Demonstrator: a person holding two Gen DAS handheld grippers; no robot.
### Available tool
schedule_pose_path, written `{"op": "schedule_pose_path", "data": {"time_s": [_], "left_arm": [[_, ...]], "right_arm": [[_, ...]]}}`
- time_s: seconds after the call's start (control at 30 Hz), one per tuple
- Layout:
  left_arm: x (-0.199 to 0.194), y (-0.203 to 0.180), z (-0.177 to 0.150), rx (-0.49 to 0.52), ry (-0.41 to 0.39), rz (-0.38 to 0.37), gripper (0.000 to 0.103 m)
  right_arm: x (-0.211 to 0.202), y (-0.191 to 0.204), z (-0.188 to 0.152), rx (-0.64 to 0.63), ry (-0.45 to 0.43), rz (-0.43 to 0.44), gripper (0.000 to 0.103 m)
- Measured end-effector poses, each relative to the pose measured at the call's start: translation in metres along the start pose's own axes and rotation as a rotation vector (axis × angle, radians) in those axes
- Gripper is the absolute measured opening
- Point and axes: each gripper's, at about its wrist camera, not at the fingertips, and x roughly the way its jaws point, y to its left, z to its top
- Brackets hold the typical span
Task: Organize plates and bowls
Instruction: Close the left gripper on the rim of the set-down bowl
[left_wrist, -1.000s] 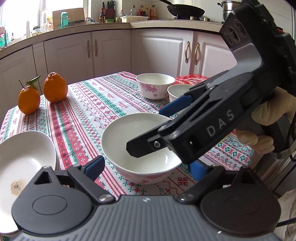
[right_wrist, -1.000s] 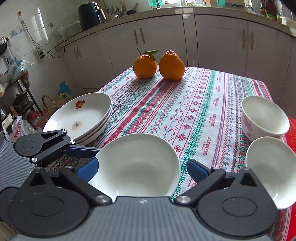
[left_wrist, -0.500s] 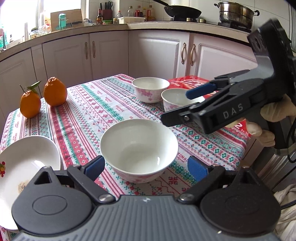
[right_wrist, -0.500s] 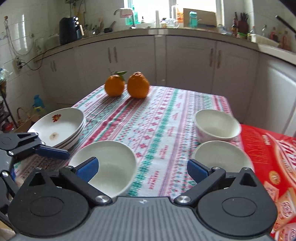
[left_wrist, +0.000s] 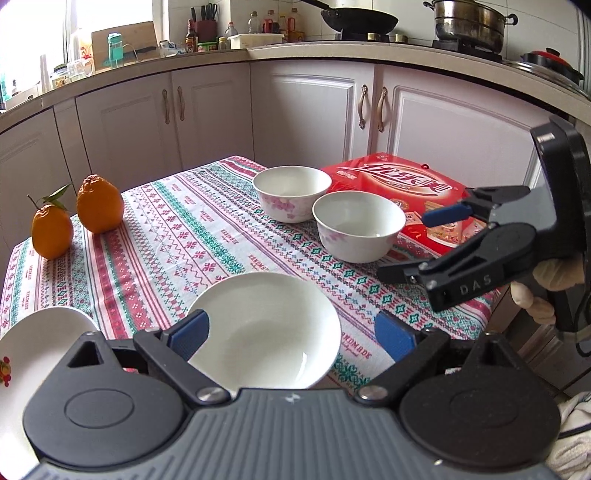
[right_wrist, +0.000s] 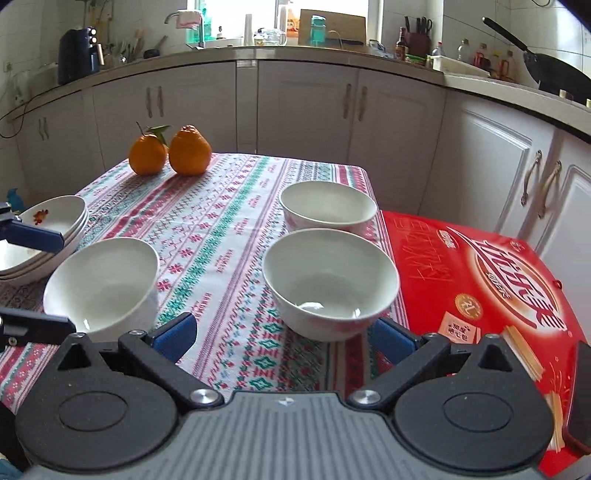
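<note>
Left wrist view: low over the near edge of the desk (left_wrist: 155, 236), tilted down and forward, close above the near bowl (left_wrist: 264, 328) framed between the left tongs (left_wrist: 291, 334). Faces the cabinets and stove corner; right tongs (left_wrist: 421, 243) seen side-on at the right edge.

Right wrist view: set further right, equally low and tilted down, close on the middle bowl (right_wrist: 330, 280) beside the red box (right_wrist: 480, 280). Faces the window wall.

Shared by both: three bowls, two oranges (right_wrist: 170, 151), the striped cloth, the stacked plates (right_wrist: 44, 236), probably three, though cropped.
</note>
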Motion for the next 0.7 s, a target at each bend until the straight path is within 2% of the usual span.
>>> {"op": "schedule_pose_path", "data": {"time_s": [0.27,0.53,0.7], "left_arm": [[0.025,-0.007,0.023,0.008,0.015,-0.026,0.096],[0.061,-0.015,0.052,0.044,0.025,-0.084,0.096],[0.089,-0.021,0.068,0.055,0.037,-0.121,0.096]], "right_arm": [[0.005,-0.008,-0.004,-0.023,0.006,-0.011,0.103],[0.011,-0.016,-0.004,-0.091,-0.006,-0.041,0.103],[0.021,-0.027,-0.003,-0.094,0.002,-0.031,0.103]]}}
